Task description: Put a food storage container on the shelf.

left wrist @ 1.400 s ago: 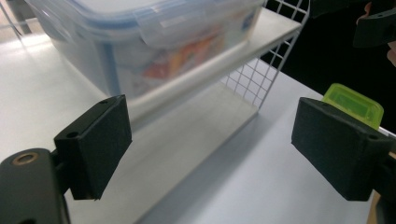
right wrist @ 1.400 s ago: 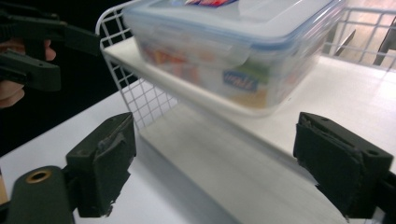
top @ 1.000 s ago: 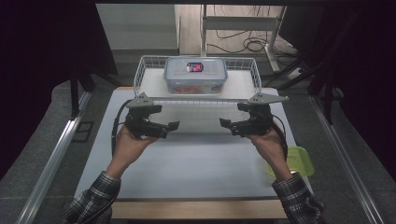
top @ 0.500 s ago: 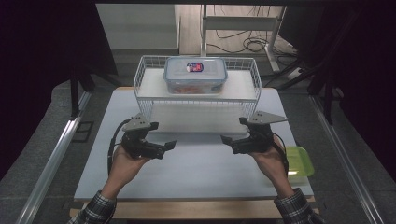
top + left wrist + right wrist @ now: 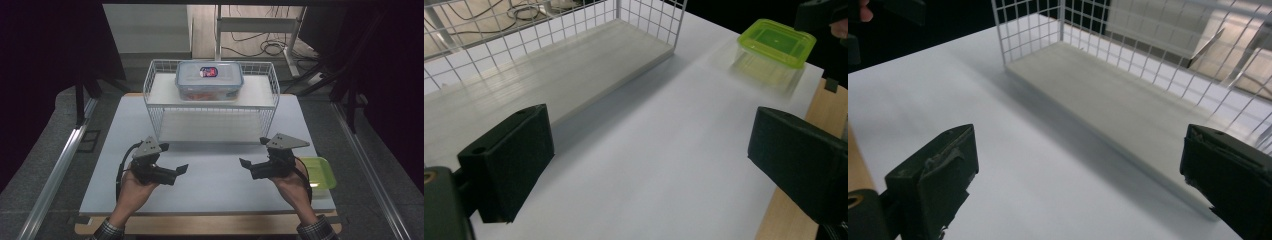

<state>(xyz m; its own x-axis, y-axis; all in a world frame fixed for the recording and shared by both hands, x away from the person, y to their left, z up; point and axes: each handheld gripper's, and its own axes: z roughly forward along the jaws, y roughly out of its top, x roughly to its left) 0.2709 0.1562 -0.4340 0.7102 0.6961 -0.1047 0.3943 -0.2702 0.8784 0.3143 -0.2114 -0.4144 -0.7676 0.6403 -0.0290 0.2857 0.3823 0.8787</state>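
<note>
While both hands sit at the near edge of the counter [image 5: 210,190], the left gripper [image 5: 181,170] and right gripper [image 5: 243,163] point inward toward each other, well apart, each with jaws spread wide and nothing between them. Both hover low over bare white surface. Green lid [image 5: 318,172] lies flat at the counter's right edge, just beside the right hand [image 5: 290,182]; the left gripper view shows it as a shallow rectangular piece [image 5: 777,41]. Farther back stands a white wire rack [image 5: 211,107], lower shelf bare. On its top shelf rests a clear lidded box [image 5: 209,80], contents reddish, not identifiable.
</note>
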